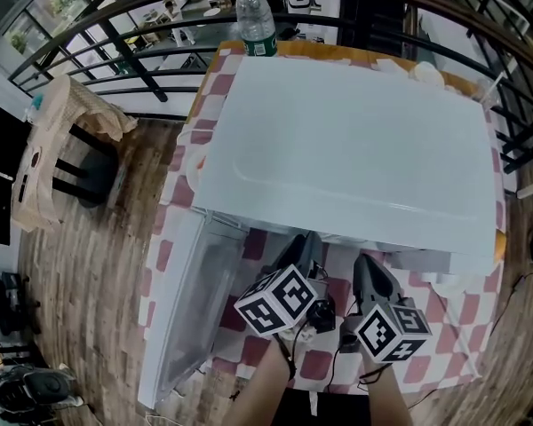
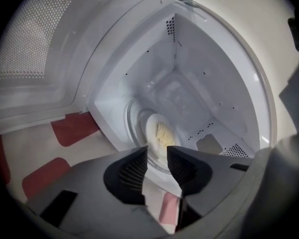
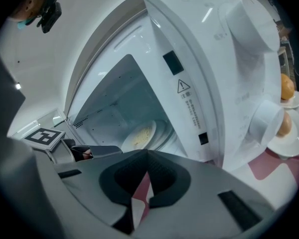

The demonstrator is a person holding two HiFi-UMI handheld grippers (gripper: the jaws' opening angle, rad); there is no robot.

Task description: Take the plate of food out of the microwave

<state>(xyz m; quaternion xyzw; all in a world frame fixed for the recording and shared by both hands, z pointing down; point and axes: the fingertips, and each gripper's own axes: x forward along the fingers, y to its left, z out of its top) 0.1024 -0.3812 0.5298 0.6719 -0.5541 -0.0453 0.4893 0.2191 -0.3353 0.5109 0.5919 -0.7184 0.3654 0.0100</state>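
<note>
- Standing apart, the fingers [image 2: 132, 171] of the left gripper [image 2: 157, 151] hold nothing.
- The right gripper [image 3: 147, 156] has its fingers pressed together, empty.
- The plate of food [image 2: 162, 136] sits inside the open microwave [image 1: 355, 140] on the worktop [image 1: 475, 313].

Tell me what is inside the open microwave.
Inside the microwave sits a white plate of pale yellow food. The plate's near edge is covered by the left gripper; the head view shows none of the cavity.

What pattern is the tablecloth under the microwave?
The tablecloth has red and white checks, clearest in the head view.
</note>
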